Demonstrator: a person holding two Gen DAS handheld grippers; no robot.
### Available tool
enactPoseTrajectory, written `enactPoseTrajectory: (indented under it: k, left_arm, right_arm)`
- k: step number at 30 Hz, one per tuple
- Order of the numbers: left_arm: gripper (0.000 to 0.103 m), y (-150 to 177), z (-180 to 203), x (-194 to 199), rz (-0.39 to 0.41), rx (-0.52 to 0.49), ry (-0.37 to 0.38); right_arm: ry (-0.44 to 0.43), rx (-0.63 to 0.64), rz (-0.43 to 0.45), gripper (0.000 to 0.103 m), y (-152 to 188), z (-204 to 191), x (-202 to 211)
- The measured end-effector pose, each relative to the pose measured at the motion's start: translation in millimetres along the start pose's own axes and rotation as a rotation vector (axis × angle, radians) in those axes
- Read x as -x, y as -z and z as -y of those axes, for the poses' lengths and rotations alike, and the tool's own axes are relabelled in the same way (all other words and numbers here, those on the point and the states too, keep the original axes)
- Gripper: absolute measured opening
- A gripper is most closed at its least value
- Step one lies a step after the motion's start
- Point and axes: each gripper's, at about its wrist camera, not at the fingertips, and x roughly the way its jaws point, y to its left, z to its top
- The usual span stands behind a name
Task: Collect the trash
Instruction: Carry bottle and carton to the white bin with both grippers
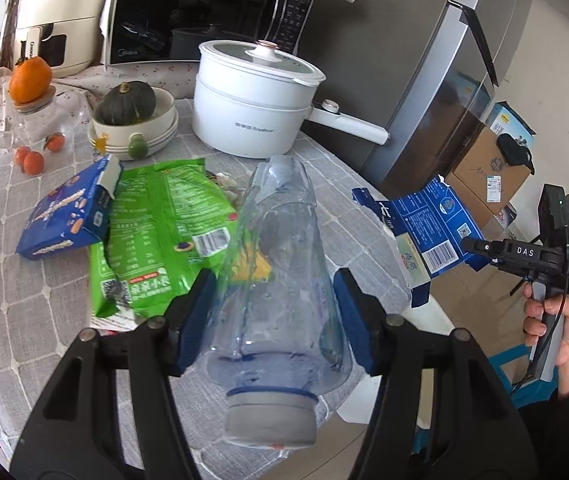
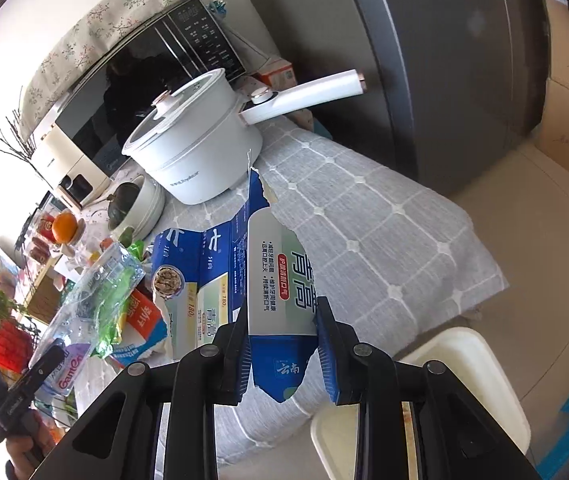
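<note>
Left gripper grips bottle — only right view shows stool

— What stands behind you?
— You face a table under a grey checked quilted cloth, a tall grey metal fridge right of it.
— And below?
— Your floor is pale beige tile.

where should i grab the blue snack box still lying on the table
Take the blue snack box across its thin thickness at the open flap end, coming from the near right side. It lies flat with that end propped on the green bag, so one edge is lifted off the tablecloth. Both grippers look full: left gripper on the plastic bottle, right gripper on the torn carton.
</note>
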Motion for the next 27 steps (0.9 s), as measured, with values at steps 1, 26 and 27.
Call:
enactPoseTrajectory:
  k: [1, 26, 27]
  left_arm:
    - [0.062, 1.8, 7.6, -2.2, -0.008, -0.011, 0.016]
    - [0.062, 61.6, 154.0, -62.5, -0.225, -0.273, 0.207]
    - [0.062, 64.0, 156.3, -62.4, -0.23, -0.279, 0.21]
  right_arm:
    - [0.013, -0.005, -0.004, 0.029, 2.9, 7.2, 6.5]
    - [0.299, 0.094, -0.333, 0.032, 85.2, 114.8, 12.8]
    - [0.3, 0.096, -0.358, 0.036, 87.4, 115.4, 8.9]
